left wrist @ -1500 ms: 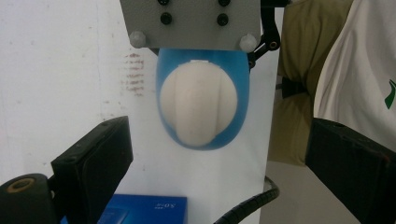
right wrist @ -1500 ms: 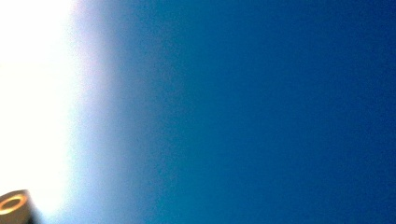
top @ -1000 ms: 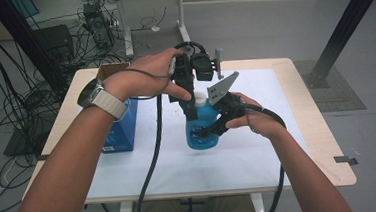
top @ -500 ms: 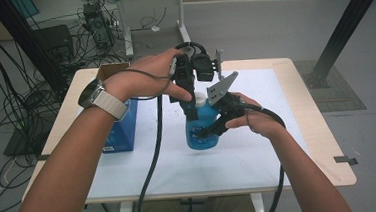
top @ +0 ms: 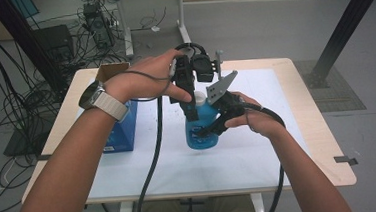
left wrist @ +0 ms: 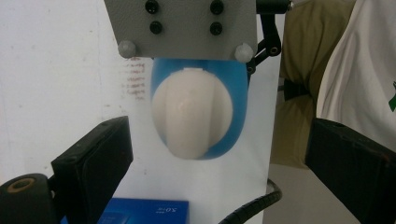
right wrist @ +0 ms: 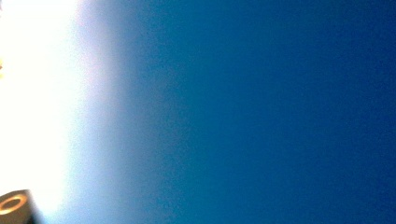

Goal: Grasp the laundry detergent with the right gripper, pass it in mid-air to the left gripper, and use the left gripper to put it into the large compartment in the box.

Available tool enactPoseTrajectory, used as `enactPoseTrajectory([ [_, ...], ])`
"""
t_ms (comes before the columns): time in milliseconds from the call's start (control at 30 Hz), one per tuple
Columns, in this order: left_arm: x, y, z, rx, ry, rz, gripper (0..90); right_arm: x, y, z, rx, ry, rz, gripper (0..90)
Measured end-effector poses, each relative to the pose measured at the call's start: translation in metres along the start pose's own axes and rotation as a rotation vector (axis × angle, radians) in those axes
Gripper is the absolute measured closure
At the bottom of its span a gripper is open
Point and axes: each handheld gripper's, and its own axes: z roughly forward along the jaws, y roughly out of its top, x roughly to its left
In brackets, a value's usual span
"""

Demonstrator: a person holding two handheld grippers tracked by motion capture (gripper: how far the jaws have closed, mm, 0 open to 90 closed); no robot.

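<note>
A blue bottle (top: 201, 133) with a white cap (top: 201, 97) stands upright in the middle of the white mat (top: 259, 148). From the right, my right gripper (top: 210, 129) is shut on the bottle's body, its grey plate (top: 221, 87) pointing up. The bottle's blue wall (right wrist: 257, 112) sits right against the camera in the right gripper view. My left gripper (top: 194, 107) points down over the cap. In the left gripper view the gripper (left wrist: 219, 172) is open, its jaws wide apart on either side of the white cap (left wrist: 191, 116) and not touching it.
A blue box (top: 122, 130) lies at the mat's left edge, under my left forearm, with a brown cardboard box (top: 111, 71) behind it. The box's blue top (left wrist: 144, 212) shows low in the left gripper view. Cables trail from both grippers toward the table's near edge.
</note>
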Motion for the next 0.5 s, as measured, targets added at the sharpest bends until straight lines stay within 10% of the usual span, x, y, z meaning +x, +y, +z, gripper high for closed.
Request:
enactPoseTrajectory([
  [500, 0.0019, 0.0018, 0.0069, -0.013, -0.002, -0.003, 8.2, 0.0034, 0.0064, 0.0016, 0.000, 0.003, -0.010, 43.4],
])
